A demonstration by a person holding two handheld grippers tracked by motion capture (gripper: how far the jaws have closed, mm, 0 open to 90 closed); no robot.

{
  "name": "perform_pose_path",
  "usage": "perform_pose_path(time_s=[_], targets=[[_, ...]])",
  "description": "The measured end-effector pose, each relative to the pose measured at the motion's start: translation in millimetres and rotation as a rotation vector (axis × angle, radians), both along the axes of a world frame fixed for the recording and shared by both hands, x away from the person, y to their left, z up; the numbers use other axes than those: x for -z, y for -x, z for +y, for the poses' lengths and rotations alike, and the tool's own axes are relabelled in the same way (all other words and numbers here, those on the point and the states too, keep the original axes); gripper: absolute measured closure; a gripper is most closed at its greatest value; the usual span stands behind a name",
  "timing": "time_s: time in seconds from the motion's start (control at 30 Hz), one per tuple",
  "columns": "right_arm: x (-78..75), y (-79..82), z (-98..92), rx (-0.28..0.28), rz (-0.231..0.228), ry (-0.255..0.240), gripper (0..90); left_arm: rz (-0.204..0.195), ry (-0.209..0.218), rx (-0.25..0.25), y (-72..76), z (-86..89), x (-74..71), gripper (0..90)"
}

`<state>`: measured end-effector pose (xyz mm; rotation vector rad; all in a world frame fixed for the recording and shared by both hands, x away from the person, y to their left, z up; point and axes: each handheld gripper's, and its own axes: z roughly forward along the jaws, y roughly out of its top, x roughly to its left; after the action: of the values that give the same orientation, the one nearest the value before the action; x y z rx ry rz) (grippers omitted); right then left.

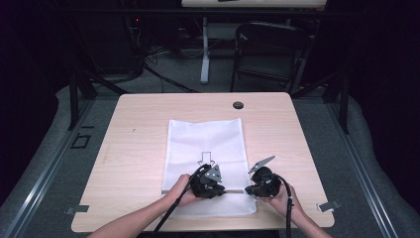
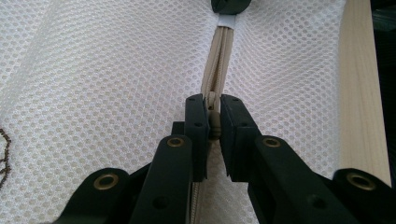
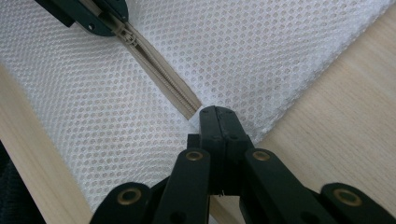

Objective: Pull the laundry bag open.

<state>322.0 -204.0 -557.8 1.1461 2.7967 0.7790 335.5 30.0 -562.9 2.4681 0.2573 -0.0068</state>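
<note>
While the white mesh laundry bag [image 1: 205, 148] lies flat in the middle of the light wooden table [image 1: 129, 144], both grippers work at its beige zipper [image 2: 219, 56], which runs across the bag close to the edge nearest the person. In the high view the left gripper [image 1: 221, 190] sits on the bag at the near middle, held by the person's left hand [image 1: 179, 194], and the right gripper [image 1: 246, 191] sits just beside it toward the bag's right edge, held by the right hand [image 1: 277, 197].

Seen in the left gripper view, the left gripper [image 2: 214, 122] has its 2 black jaws nearly together, pinching the small beige zipper pull [image 2: 214, 122] between the pads. Beyond it the zipper tape runs straight away to the white end tab [image 2: 227, 19], where the tip of the other gripper is clamped.

Seen in the right gripper view, the right gripper [image 3: 217, 122] has its jaws fully pressed together on the end of the zipper [image 3: 161, 77] at the bag's white hem, near the corner where mesh [image 3: 261, 56] meets bare table [image 3: 345, 121]. Farther along the closed zipper teeth, the left gripper's jaws hold the slider [image 3: 125, 31].
</note>
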Motion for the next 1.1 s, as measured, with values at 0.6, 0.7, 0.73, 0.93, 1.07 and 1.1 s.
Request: perform_pose_path(time_s=[0.6,0.7,0.73,0.93,1.07,1.1], targets=[[0.5,-0.7,-1.6,-0.013,-0.007,0.002,90.0,0.006,-0.010,-0.008,0.4,16.2,-0.6,82.1],[0.6,-0.1,-1.0,-0.009,-0.009,-0.002,90.0,0.016,-0.003,-0.008,0.4,19.1,-0.5,82.1],[0.3,-0.6,-1.6,-0.017,-0.007,0.005,90.0,0.011,0.000,-0.009,0.8,19.7,-0.8,82.1],[0.7,0.4,-1.5,-0.011,-0.013,0.000,90.0,0.006,-0.010,-0.005,1.1,20.7,-2.5,82.1],[0.5,0.5,-1.9,-0.008,-0.008,-0.004,90.0,0.014,-0.002,-0.004,0.9,25.2,-1.8,82.1],[0.7,0.5,-1.9,-0.006,-0.009,-0.006,90.0,0.016,-0.001,-0.008,1.0,26.8,-1.6,82.1]])
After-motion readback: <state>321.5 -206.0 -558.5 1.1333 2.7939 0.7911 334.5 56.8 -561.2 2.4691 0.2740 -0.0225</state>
